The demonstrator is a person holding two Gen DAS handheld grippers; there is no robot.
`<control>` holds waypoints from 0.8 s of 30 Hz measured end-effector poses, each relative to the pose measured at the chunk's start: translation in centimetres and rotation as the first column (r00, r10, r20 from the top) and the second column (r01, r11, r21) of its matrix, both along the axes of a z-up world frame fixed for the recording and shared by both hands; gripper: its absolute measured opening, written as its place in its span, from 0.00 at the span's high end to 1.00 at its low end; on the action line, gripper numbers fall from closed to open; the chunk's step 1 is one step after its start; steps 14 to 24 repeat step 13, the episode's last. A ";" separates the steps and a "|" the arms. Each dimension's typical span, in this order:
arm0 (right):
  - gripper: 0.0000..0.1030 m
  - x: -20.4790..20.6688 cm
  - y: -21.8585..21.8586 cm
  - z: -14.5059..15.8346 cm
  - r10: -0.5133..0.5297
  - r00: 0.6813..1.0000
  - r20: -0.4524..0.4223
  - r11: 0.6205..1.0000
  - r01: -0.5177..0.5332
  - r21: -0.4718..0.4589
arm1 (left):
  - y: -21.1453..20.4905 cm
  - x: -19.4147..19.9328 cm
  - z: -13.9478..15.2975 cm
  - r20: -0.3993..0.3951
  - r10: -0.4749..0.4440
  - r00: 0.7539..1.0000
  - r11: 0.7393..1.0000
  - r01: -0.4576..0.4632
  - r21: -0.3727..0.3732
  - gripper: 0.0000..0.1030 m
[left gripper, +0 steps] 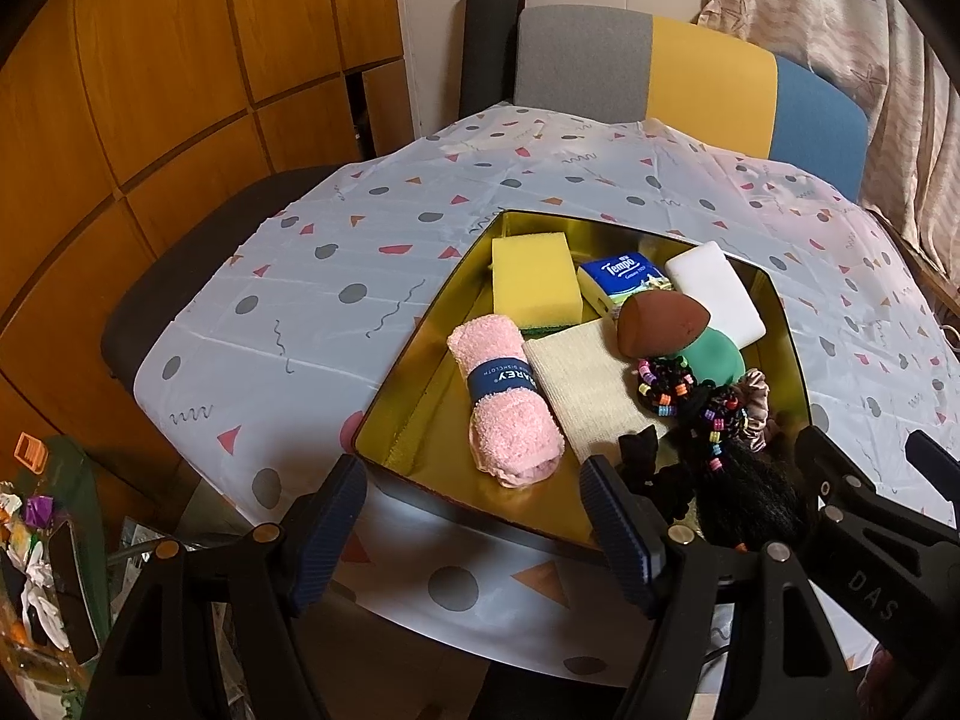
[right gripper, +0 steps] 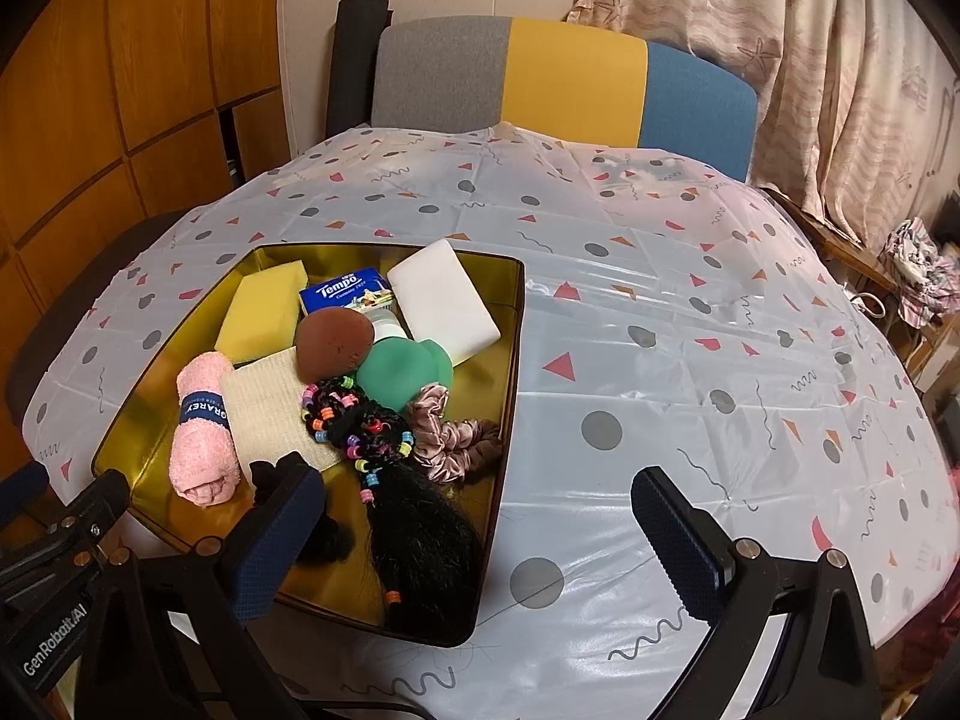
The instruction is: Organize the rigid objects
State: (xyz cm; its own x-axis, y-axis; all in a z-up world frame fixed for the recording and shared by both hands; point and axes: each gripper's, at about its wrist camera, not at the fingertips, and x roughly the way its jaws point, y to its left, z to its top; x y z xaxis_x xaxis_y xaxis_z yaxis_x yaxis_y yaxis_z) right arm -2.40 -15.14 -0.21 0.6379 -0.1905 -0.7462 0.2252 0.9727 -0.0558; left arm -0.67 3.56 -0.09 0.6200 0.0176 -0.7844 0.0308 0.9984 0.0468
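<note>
Step in hand, as judged: approach to the gold tin (right gripper: pixel 510 360), no item yet taken. Both grippers held above its near edge. Left gripper (left gripper: pixel 474 531) with jaws set apart, nothing between them; near rim of the tin visible through the gap. Right gripper (right gripper: pixel 480 540) likewise spread wide and empty, left finger over the tin's near right corner, right finger out over the patterned tablecloth (right gripper: pixel 690 360).

Contents, all inside the tin:
- Far left corner: yellow sponge (right gripper: pixel 261 312), porous block, green scouring layer beneath.
- Far middle: blue tissue pack (right gripper: pixel 348 294), soft film wrap.
- Far right: white foam block (right gripper: pixel 444 300), smooth, propped at a tilt.
- Centre: brown egg-shaped sponge (right gripper: pixel 333 339) resting on a green rounded item (right gripper: pixel 405 369), material uncertain.
- Near left: rolled pink towel (right gripper: pixel 201 429) with a navy band, fluffy; just beside it a flat cream cloth (right gripper: pixel 270 414), ribbed weave.
- Near right: black hairpiece (right gripper: pixel 420 540) with coloured beads, satin scrunchies (right gripper: pixel 453 438) touching it.

Recommended handling: descent onto one item at a time, jaws squared across its short sides. Foam and sponge likely to compress, so light closure. Hairpiece strands likely to snag; best avoided on entry. Tin walls reflective and rigid; clearance from the rim advised.
</note>
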 end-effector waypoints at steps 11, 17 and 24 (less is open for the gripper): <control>0.00 0.1 0.0 0.0 -0.003 1.000 0.000 1.000 0.003 0.002 | -0.2 -0.2 0.3 0.031 -0.003 1.000 1.000 0.003 0.019 0.38; 0.00 0.1 -0.1 0.0 -0.003 1.000 0.000 1.000 0.003 0.002 | -0.1 -0.2 0.3 0.024 -0.004 1.000 1.000 0.004 0.006 0.38; 0.00 0.1 -0.1 0.0 -0.003 1.000 0.000 1.000 0.003 0.002 | -0.1 -0.2 0.3 0.024 -0.004 1.000 1.000 0.004 0.006 0.38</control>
